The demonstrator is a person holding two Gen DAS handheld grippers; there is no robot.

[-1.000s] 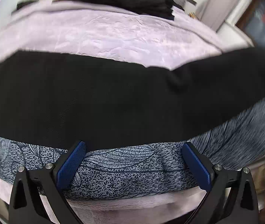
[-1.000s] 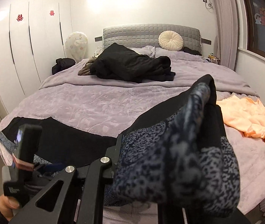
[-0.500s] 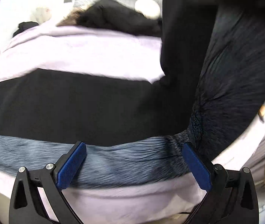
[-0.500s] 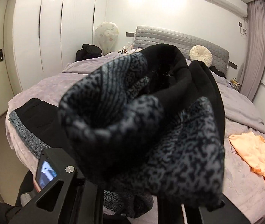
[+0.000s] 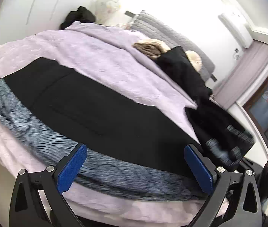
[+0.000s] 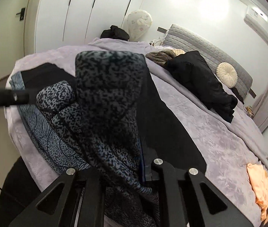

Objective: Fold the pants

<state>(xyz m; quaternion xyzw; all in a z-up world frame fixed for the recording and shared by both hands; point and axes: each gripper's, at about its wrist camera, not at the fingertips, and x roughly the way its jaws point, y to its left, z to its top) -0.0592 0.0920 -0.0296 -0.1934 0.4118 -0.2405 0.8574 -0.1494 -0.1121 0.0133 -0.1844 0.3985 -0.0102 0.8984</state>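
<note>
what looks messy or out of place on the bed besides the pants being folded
A heap of black clothing lies crumpled near the headboard with a brown garment bunched beside it, and an orange garment sits rumpled at the bed's right edge. The pants themselves lie flat.

Home bedroom. Bed [image 6: 219, 132] with lilac cover, grey padded headboard [image 6: 200, 43] at 1 o'clock. White wardrobe [image 6: 81, 15] at 11, air conditioner [image 6: 262, 29] at 2.
</note>
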